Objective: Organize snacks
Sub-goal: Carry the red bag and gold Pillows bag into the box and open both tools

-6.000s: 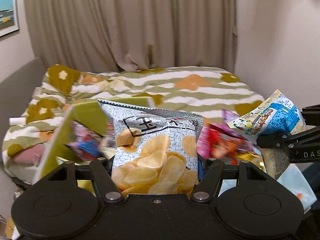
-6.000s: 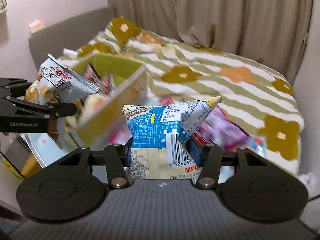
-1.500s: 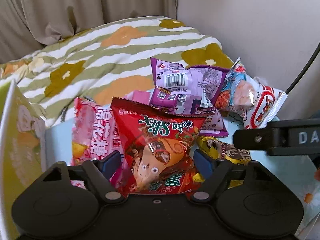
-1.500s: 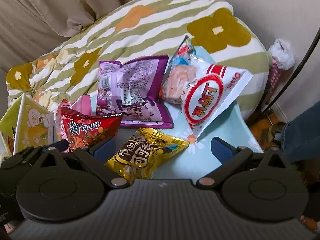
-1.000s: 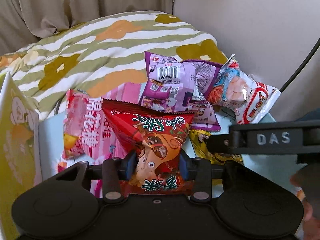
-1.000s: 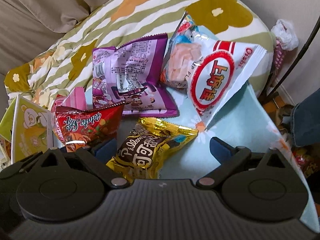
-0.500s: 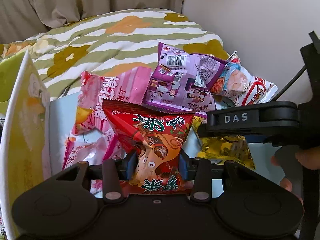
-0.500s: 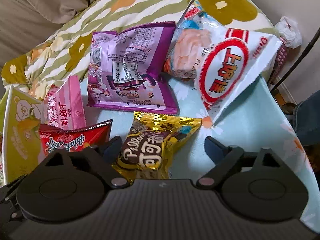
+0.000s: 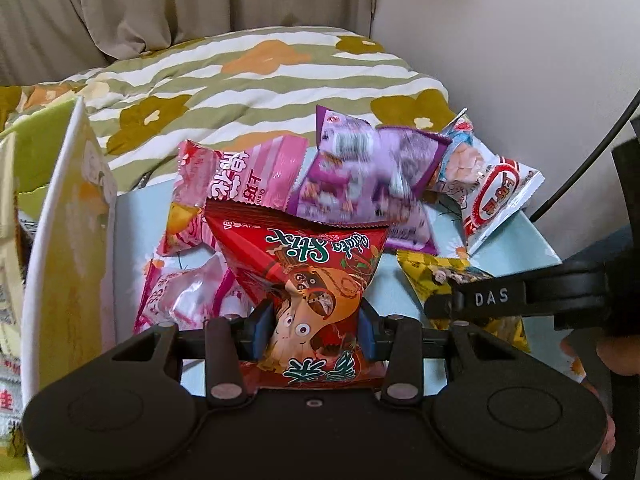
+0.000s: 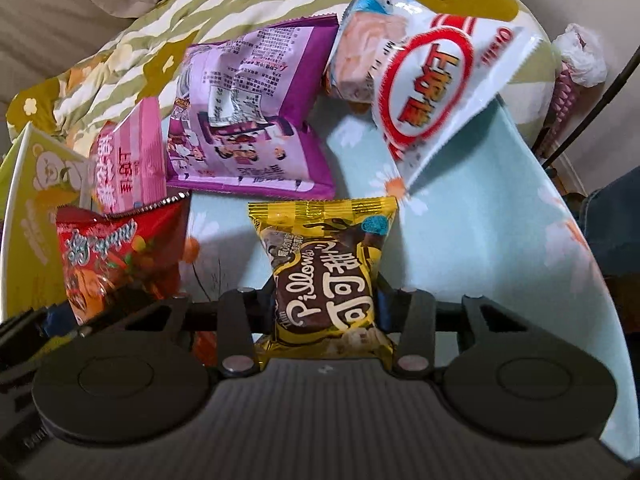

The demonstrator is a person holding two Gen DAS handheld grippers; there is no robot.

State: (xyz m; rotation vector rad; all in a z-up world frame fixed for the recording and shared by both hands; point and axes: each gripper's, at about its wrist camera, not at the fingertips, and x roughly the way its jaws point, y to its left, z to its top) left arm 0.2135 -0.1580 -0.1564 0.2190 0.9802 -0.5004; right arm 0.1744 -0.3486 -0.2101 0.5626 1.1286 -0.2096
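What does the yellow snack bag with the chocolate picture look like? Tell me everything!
The yellow snack bag is a small, shiny foil pouch, golden yellow with a dark chocolate-brown middle, white "Pillows" lettering and a little blue circle near the top. Its crimped top edge points away from the camera and the bag looks puffy. The right claw is shut on its lower half, one finger pressing each side. Below it lies the pale blue flowered cloth; whether it touches the cloth can't be told. It touches no other bag.

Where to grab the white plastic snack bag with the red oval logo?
Pinch the white bag across its near lower end, coming from the front. It leans tilted on the blue-topped bag behind it, so that end points this way and is probably free.
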